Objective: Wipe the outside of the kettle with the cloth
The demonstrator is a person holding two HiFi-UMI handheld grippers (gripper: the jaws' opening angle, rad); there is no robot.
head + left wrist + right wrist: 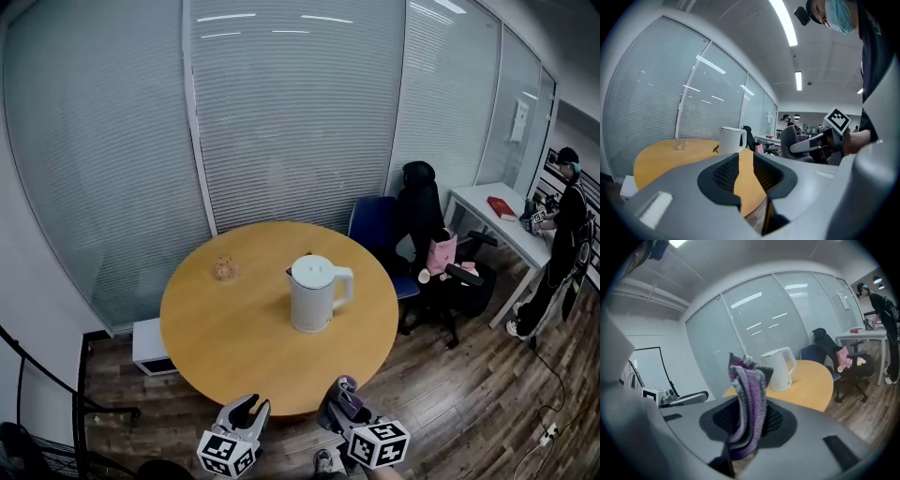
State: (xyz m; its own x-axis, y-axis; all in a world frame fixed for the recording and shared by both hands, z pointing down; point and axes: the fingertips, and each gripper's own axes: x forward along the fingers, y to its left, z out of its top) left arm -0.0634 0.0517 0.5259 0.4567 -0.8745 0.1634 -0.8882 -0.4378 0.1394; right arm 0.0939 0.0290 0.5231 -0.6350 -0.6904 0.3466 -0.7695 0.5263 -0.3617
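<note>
Cloth: purple and grey stripes, folded into a narrow upright bundle, clamped between the jaws of the right gripper; its top stands clear above the jaws and its lower end hangs below them. Left gripper: jaws parted by a narrow gap, nothing between them; only the table's near edge shows through the gap. In the head view both grippers sit side by side off the near edge of the table, over the wooden floor, each with its marker cube towards the camera. Neither touches the table. Kettle: white electric type, upright, lid down, near the middle of the round wooden table, handle to the right and spout to the left in the head view; well apart from both grippers. A small clear object lies on the table left of the kettle and apart from it; what it is cannot be told. A white box stands on the floor partly under the table's left side. Beyond the table: a blue chair and a black office chair with a pink item on its seat, frosted glass partitions behind. At far right, a white desk carrying a red book, with a person standing at it
</note>
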